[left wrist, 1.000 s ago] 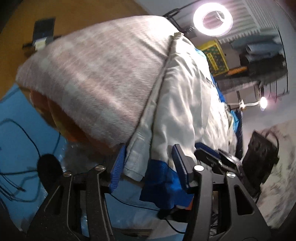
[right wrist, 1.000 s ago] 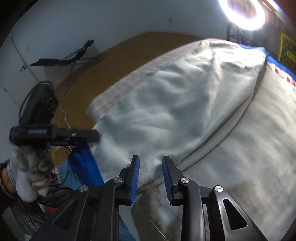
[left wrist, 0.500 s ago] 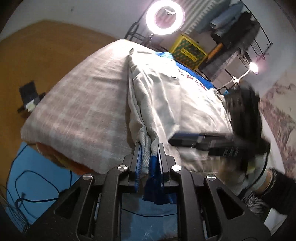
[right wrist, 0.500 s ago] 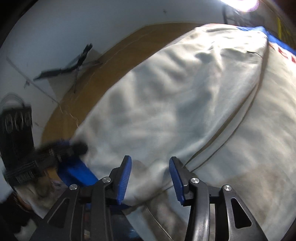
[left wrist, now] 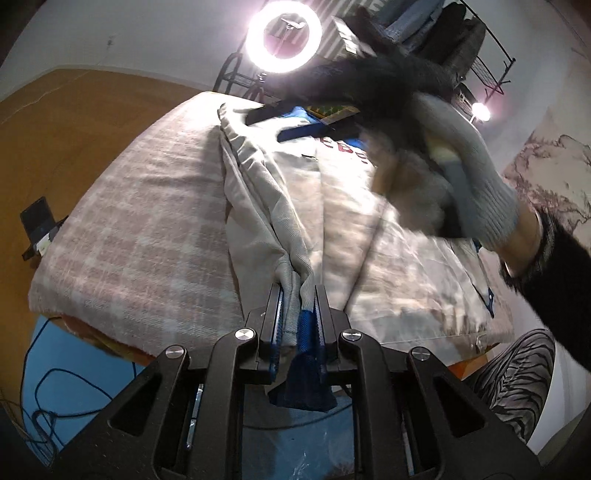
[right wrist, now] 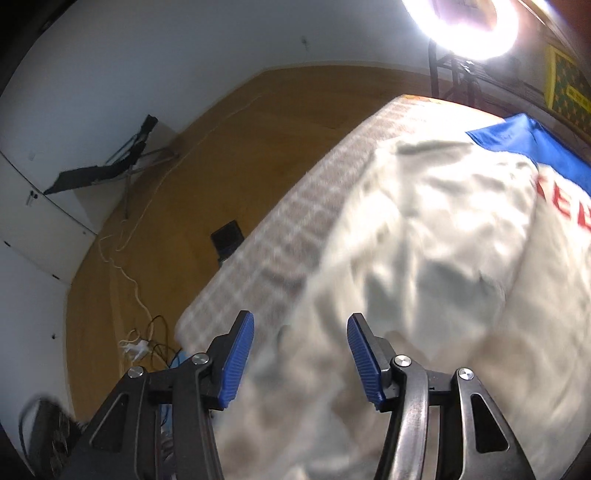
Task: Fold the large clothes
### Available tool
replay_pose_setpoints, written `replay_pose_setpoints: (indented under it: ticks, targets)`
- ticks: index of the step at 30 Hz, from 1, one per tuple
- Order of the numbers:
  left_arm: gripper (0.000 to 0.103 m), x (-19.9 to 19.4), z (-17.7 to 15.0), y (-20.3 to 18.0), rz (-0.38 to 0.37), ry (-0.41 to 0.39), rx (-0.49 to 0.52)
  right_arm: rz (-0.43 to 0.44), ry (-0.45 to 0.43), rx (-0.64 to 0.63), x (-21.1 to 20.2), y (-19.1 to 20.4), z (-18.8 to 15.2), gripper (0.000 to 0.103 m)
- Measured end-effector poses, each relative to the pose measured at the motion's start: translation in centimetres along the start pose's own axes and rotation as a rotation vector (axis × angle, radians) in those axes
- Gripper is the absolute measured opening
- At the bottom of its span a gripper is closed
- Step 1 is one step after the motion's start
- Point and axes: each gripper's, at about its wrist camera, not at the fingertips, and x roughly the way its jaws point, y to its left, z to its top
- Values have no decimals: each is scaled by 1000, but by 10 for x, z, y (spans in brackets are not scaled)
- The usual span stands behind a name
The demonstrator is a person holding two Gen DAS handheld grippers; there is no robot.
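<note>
From the left wrist, the left gripper (left wrist: 298, 314) is clamped on a bunched grey-white and blue edge of the garment (left wrist: 332, 206), likely to lift that side over for a fold. The garment lies spread on a checked blanket (left wrist: 147, 221) covering the desk (left wrist: 92, 334). A gloved hand (left wrist: 461, 177) crosses above it, blurred, carrying the other tool. A ring light (left wrist: 284, 35) glares behind.

From the right wrist, the right gripper (right wrist: 299, 362) has its jaws apart and opening; pale cloth of the garment (right wrist: 424, 240) lies below and between them, but the pads do not press it, probably a release before a fresh grab. No container shows in either view.
</note>
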Motion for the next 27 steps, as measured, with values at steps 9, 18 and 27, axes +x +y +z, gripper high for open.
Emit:
replay_pose_setpoints:
  ticks: [9, 18, 27]
  targets:
    - [13, 0, 0, -3, -21, 5, 1, -213, 68, -13, 60, -7, 67, 60]
    - [12, 3, 0, -6, -36, 11, 15, -321, 104, 9, 107, -20, 94, 60]
    - [12, 7, 1, -11, -32, 21, 29, -422, 138, -27, 131, -26, 88, 36]
